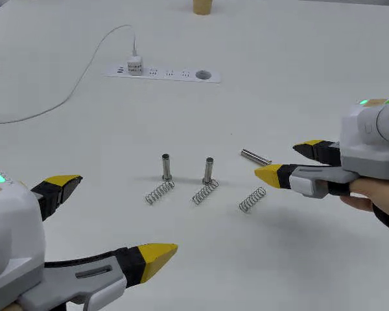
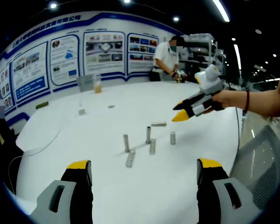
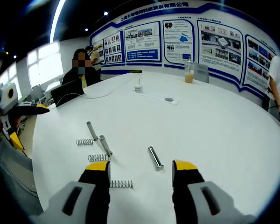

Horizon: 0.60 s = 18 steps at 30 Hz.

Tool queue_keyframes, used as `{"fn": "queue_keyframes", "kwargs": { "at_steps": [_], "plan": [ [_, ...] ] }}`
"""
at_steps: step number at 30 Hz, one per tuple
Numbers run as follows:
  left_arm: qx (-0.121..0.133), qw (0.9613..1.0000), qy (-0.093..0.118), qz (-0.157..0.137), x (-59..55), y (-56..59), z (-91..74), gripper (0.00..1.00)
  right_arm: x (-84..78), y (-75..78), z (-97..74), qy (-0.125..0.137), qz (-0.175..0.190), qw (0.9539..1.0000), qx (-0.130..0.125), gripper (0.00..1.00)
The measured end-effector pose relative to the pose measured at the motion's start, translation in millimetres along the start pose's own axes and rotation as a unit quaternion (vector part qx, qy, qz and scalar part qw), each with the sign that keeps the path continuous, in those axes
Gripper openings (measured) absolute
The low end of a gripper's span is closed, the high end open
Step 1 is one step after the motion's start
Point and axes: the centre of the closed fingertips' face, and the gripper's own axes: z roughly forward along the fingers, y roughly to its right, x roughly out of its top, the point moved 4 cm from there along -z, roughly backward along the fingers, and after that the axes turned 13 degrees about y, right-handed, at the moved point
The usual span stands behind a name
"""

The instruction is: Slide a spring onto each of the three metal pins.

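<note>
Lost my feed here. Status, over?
Left tongs, right tongs open, empty. Two pins upright, third pin lying flat. Three springs loose. Nothing in the way.

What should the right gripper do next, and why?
Probably close the right gripper on the lying pin: it lies flat just ahead of its open jaws, while the other two pins stand upright and the springs lie loose.

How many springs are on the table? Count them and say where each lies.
3. One spring lies before the left upright pin, a second spring before the other upright pin, the third spring nearest the toppled pin. None looks hidden.
</note>
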Motion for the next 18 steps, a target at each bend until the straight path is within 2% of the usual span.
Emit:
{"fn": "queue_keyframes", "kwargs": {
  "at_steps": [7,18],
  "plan": [
    [-0.002,1.0000,-0.002,0.004,-1.9,-0.5,3.0,0.95,-1.6,6.5,15.8,-0.004,-0.004,1.0000,0.007,0.43],
    [-0.008,0.9999,-0.004,0.007,-6.3,-2.3,8.7,0.95,-11.1,12.0,42.1,-0.023,-0.012,0.9995,0.017,0.33]
  ]
}}
